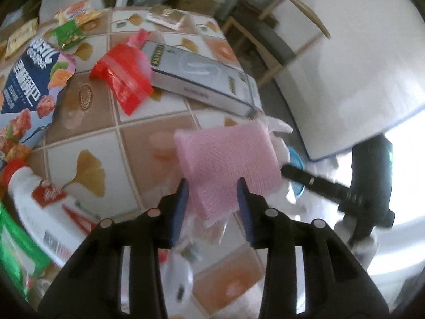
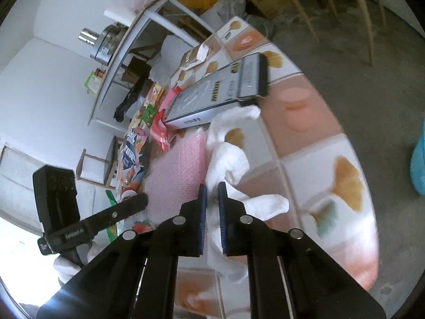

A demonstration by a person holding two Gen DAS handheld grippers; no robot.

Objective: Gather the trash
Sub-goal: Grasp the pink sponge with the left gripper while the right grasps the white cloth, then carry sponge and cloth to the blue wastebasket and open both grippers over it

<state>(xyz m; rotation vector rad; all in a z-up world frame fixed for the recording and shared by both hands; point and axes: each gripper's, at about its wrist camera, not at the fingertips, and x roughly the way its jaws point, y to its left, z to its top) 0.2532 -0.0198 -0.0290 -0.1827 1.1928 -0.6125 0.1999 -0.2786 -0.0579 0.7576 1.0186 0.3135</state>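
The left gripper (image 1: 212, 186) grasps pink foam netting (image 1: 228, 156) while the right gripper (image 2: 212, 190) pinches white tissue (image 2: 228, 159) (both blurred).

Before you: pink foam netting (image 1: 228, 159), ribbed and matt; soft white paper tissue (image 2: 228, 159), crumpled; glossy red plastic wrapper (image 1: 122, 77); smooth grey cardboard box (image 1: 202, 77); glossy tile-patterned tabletop (image 1: 101, 122).

both wrist views close over table (image 1: 148, 143)
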